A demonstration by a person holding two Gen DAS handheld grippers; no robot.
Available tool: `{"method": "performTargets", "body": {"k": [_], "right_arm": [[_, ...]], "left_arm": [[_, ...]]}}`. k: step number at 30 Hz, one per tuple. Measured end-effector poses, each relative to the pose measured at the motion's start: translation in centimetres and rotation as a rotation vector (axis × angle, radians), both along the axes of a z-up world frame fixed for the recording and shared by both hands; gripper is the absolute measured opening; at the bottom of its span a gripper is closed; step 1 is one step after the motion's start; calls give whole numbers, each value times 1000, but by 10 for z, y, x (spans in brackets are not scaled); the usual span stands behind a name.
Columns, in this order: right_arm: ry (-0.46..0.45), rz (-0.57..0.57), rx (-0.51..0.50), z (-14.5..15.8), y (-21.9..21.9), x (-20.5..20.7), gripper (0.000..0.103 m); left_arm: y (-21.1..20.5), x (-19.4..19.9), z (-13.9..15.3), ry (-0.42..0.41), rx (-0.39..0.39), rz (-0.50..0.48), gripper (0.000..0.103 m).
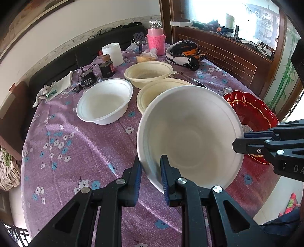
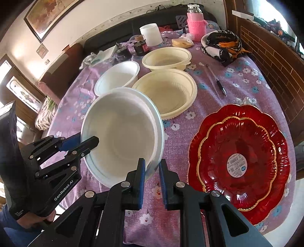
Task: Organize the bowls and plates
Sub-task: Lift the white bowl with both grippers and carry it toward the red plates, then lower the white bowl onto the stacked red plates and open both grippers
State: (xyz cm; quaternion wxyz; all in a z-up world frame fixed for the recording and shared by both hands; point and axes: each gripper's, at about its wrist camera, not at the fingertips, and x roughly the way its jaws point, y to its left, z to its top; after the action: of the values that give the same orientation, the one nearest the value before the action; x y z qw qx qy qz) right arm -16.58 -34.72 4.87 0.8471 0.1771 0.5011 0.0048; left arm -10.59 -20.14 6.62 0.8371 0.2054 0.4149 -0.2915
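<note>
A round table (image 1: 79, 144) under a purple flowered cloth fills both views, with a dark sofa along the far wall and a brick-patterned wooden counter at the upper right. Only the right wrist view shows the framed painting (image 2: 47, 17) at upper left and the whole of the stacked red plates (image 2: 241, 161) with gold rims at lower right; in the left wrist view those plates are a sliver at right, mostly behind the held bowl. The left wrist view alone takes in the cluttered shelf behind the counter. On the cloth sit a white bowl (image 1: 104, 100) and two cream bowls (image 1: 150, 73), with a pink-sleeved bottle (image 1: 156, 40), a white tub (image 1: 112, 53) and dark jars at the far edge. A white bowl (image 1: 190, 136), tilted and raised off the cloth, sits at frame centre. The left gripper (image 1: 151, 171) is nearly closed, pinching its near rim at the bottom of the frame; the right gripper (image 2: 152, 171) is likewise narrowly clamped on the opposite rim.
</note>
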Motion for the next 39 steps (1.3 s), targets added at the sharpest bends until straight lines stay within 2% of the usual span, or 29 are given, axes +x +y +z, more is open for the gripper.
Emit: {"method": "performTargets", "body": {"k": [22, 32, 39], "right_arm": [[-18, -66, -38, 9, -24, -22, 16], [-17, -149, -26, 9, -52, -39, 16], [2, -226, -7, 6, -80, -54, 16]], "left_arm": [[-33, -11, 2, -10, -13, -75, 19], [-67, -20, 5, -20, -8, -157, 19], [-98, -26, -2, 10, 1, -223, 19]]}}
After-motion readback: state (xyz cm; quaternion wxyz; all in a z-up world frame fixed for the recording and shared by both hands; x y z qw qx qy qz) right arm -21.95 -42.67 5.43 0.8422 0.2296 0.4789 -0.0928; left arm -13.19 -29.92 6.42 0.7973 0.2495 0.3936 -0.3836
